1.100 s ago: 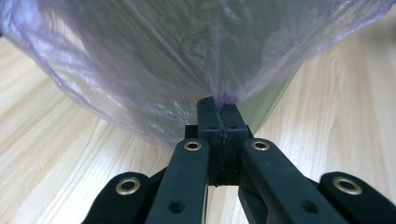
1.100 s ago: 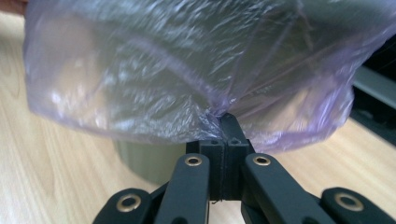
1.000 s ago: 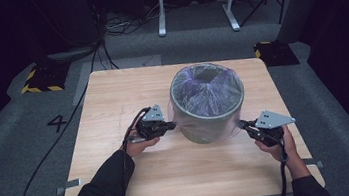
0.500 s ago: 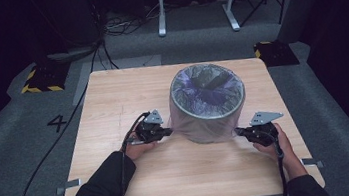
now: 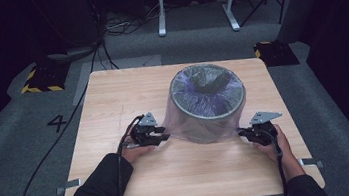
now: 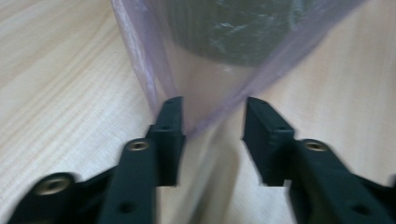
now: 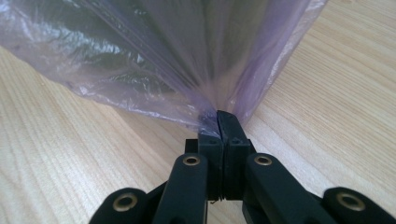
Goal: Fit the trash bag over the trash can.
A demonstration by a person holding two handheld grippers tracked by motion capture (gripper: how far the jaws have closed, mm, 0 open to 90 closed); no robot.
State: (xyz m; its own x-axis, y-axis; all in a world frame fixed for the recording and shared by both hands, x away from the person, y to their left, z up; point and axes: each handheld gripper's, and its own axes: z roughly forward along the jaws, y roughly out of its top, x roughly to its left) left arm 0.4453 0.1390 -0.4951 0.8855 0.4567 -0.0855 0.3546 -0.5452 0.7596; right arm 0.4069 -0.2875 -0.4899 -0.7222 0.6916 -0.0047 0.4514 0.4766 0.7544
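The tabletop (image 5: 114, 115) lies bare to the left and near side, with open room to every edge. Toward its far right stands a grey bin (image 5: 208, 105), its thin purple bag (image 5: 197, 128) pulled down over the outside. The left hand-held gripper (image 5: 160, 138), its jaws just parted, has the bag's corner loose between them. The right hand-held gripper (image 5: 243, 132) pinches the bag's right edge.
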